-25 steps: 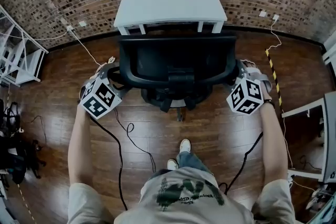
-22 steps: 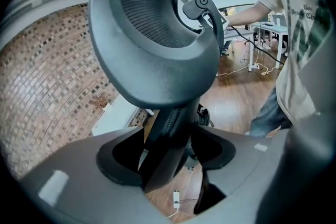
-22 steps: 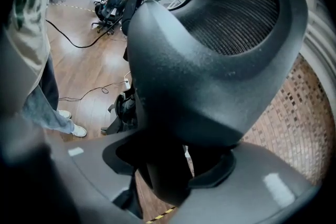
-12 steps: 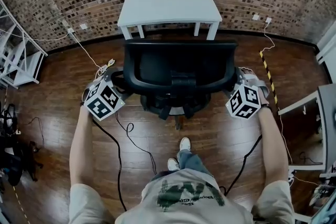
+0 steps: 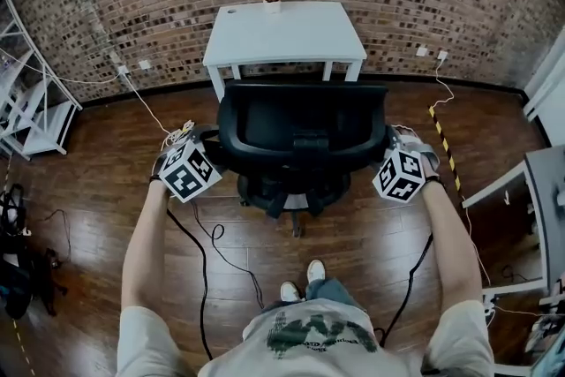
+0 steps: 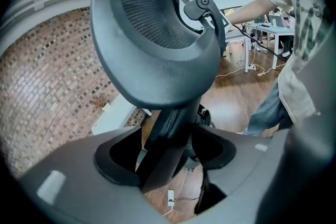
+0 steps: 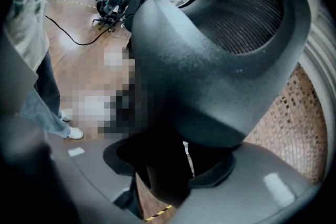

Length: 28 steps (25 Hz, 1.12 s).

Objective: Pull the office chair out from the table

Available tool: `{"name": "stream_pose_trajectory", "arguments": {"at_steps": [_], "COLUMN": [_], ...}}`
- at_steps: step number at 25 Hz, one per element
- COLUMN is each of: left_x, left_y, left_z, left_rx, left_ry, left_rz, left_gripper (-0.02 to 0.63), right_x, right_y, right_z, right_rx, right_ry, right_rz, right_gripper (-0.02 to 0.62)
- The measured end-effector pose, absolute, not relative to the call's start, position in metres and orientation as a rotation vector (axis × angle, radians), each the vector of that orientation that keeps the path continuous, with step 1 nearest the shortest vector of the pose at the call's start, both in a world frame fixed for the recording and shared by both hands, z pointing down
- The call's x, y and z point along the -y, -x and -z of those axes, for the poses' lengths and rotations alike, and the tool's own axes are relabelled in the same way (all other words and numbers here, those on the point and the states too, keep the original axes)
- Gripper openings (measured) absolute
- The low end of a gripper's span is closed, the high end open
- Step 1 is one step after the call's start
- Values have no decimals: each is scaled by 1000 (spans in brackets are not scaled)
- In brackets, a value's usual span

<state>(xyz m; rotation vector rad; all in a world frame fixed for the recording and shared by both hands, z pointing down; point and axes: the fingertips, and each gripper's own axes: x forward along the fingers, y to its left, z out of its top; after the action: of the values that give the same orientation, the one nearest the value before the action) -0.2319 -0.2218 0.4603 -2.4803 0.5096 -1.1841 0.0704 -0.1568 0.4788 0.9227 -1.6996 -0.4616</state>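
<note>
On chair [image 5: 300, 126]: left gripper [image 5: 207, 151], right gripper [image 5: 387, 151]

Ahead: office chair [image 5: 300, 132] blocks table [image 5: 284, 33] front; open wood floor [image 5: 97, 163] either side; cables [image 5: 204, 278] trail on floor behind chair.

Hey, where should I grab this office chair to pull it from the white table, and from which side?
Take the office chair from behind, by the narrow bar at each side of its backrest. Its back faces you, and those bars fit between jaws; the wide backrest wouldn't.
</note>
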Motion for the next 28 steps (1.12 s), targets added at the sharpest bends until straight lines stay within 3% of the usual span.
{"name": "stream_pose_trajectory", "arguments": {"at_steps": [5,11,13,18,22,28], "left_x": [221,194,174,112,47,-26], "left_y": [235,239,233,204,175,154], "left_z": [-456,-435,-426,-411,-402,-382], "left_rx": [-661,-887,-941,-1026,-1089,-1137], "left_ry": [2467,2509,2533,2627,2673,2797], "left_rz": [1124,897,801,588,455,268], "left_gripper": [313,299,261,184,23,17], "right_x": [159,131,115,63,5,-59], "right_y": [-71,-79,-78,-49,-22,20], "right_z": [-470,-450,-439,-423,-420,-403], "right_rx": [1766,1754,1779,1923,2087,2267], "right_ry": [-1058,-1247,-1343,-1503,-1624,-1735], "right_rz": [398,430,423,376,286,201], "right_gripper": [303,305,301,213,124,74]}}
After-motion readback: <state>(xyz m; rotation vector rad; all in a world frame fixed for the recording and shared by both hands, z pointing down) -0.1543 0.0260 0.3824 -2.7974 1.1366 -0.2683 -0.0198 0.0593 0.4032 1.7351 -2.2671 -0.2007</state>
